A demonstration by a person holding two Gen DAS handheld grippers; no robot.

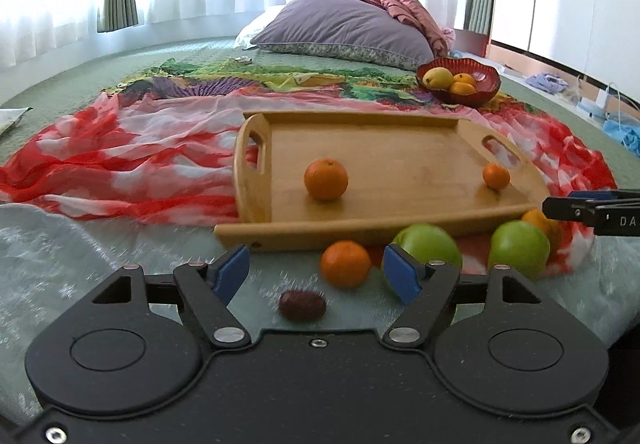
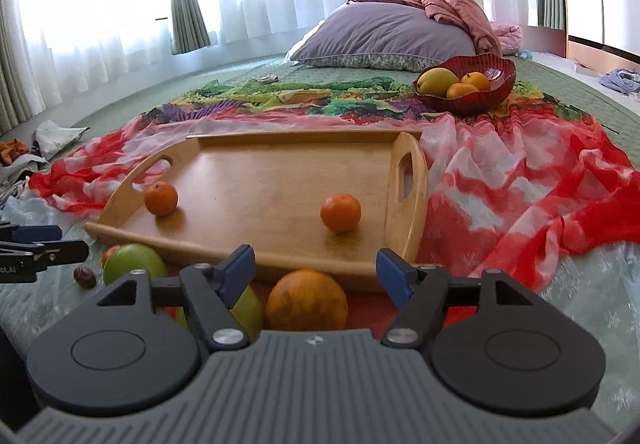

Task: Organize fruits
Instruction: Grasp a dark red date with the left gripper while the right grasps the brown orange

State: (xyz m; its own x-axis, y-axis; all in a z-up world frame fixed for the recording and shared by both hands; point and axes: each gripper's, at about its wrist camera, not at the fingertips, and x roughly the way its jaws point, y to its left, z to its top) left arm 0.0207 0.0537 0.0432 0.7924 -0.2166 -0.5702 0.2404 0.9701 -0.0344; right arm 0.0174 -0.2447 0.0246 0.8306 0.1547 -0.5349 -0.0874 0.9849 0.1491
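Note:
A wooden tray (image 1: 400, 220) (image 2: 280, 256) lies on a bed with two small oranges on it (image 1: 326, 179) (image 1: 496, 176). In front of it lie an orange (image 1: 346, 263), two green apples (image 1: 430, 248) (image 1: 518, 248), a large orange (image 2: 307, 301) and a dark date (image 1: 301, 305). My left gripper (image 1: 316, 274) is open, low over the date and orange. My right gripper (image 2: 314, 270) is open above the large orange. A red bowl (image 2: 500, 84) holds a mango and two oranges at the back right.
A red and white scarf (image 2: 520, 184) and a colourful cloth (image 1: 240, 80) are spread under and around the tray. A purple pillow (image 1: 340, 32) and pink bedding lie at the head of the bed. Curtains hang behind.

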